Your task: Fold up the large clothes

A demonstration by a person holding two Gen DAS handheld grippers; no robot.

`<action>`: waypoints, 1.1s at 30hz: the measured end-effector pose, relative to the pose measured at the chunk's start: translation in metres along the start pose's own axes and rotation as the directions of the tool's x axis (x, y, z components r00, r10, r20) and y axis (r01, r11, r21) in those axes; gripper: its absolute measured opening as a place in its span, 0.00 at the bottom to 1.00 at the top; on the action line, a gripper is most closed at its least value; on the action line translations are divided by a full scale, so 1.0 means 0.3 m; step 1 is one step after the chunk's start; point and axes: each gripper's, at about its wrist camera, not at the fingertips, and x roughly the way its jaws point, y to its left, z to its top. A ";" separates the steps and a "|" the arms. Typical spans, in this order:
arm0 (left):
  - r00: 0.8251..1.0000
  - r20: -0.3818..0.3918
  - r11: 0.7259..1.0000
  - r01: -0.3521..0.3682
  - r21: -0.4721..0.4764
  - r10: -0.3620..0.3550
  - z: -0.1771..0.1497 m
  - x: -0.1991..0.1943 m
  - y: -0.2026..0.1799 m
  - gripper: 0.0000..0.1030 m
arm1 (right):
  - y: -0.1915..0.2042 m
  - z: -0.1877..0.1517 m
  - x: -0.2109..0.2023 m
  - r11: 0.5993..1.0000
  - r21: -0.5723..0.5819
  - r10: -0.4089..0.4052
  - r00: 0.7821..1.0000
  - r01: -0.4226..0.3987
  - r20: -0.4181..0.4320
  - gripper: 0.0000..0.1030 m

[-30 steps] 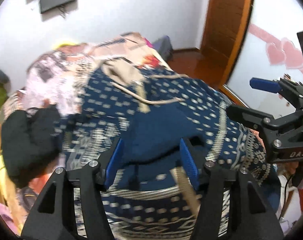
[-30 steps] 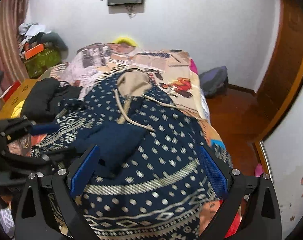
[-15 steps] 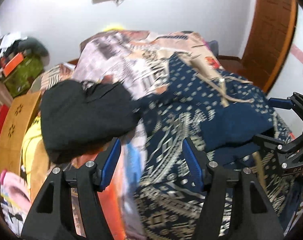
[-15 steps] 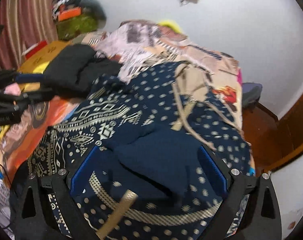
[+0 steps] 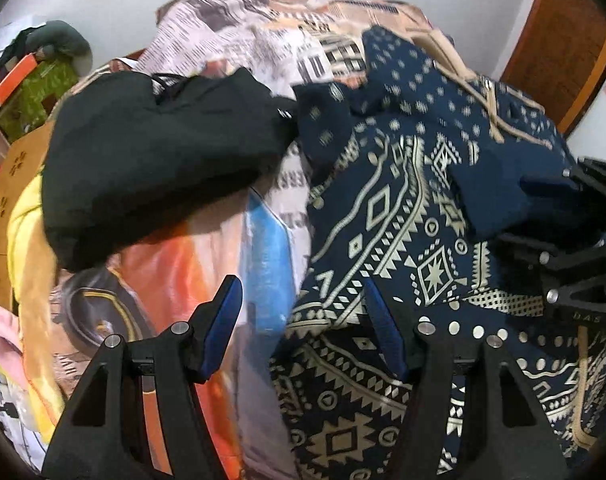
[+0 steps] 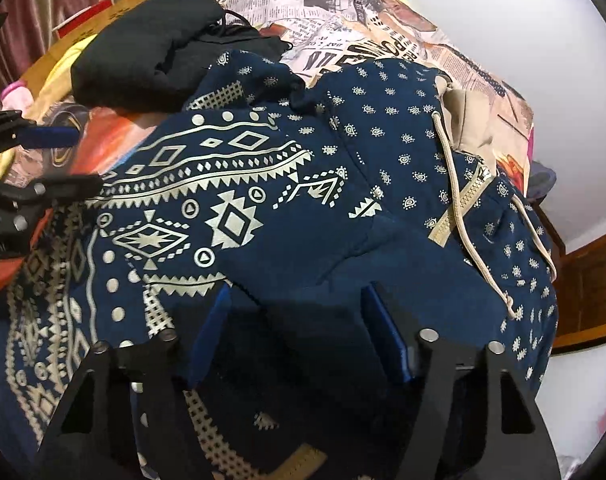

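Navy cotton hoodie, printed with cream geometric bands and small motifs, lies spread across the bed with its beige-lined hood and drawstrings toward the far wall, evidently laid flat so a fold can be taken. A black garment sits bunched just beside its far-left edge, clear of the work. Right gripper is pitched steeply down over the plain navy sleeve cuff lying on the hoodie's front; its jaws are closing with that fabric between the blue pads, though a firm pinch cannot be confirmed (the cloth there is in shadow). Left gripper points down likewise at the hoodie's left edge, jaws partly open, straddling the border between printed cloth and bedcover, holding nothing. Judgement: both hands are positioned to seize opposite sides for one fold.
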 end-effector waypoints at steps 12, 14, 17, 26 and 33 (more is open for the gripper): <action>1.000 -0.016 1.000 -0.023 0.005 0.023 0.005 0.050 -0.033 0.61 | -0.142 -0.005 -0.156 0.972 0.232 -0.002 0.984 -0.040 0.177 0.10; 1.000 -0.017 1.000 -0.025 0.003 0.025 0.004 0.052 -0.033 0.61 | -0.201 -0.028 -0.231 0.950 0.308 -0.018 0.971 -0.058 0.240 0.10; 0.999 -0.018 0.999 -0.032 0.003 0.032 0.002 0.051 -0.035 0.61 | -0.295 -0.063 -0.316 0.908 0.408 -0.042 0.951 -0.092 0.307 0.10; 0.998 -0.019 0.998 -0.058 0.003 0.058 0.001 0.051 -0.047 0.61 | -0.496 -0.224 -0.404 0.790 0.603 -0.122 0.934 -0.113 0.334 0.10; 0.997 -0.023 0.997 -0.072 0.001 0.072 0.003 0.051 -0.052 0.62 | -0.573 -0.405 -0.320 0.705 0.707 -0.140 0.966 -0.056 0.216 0.10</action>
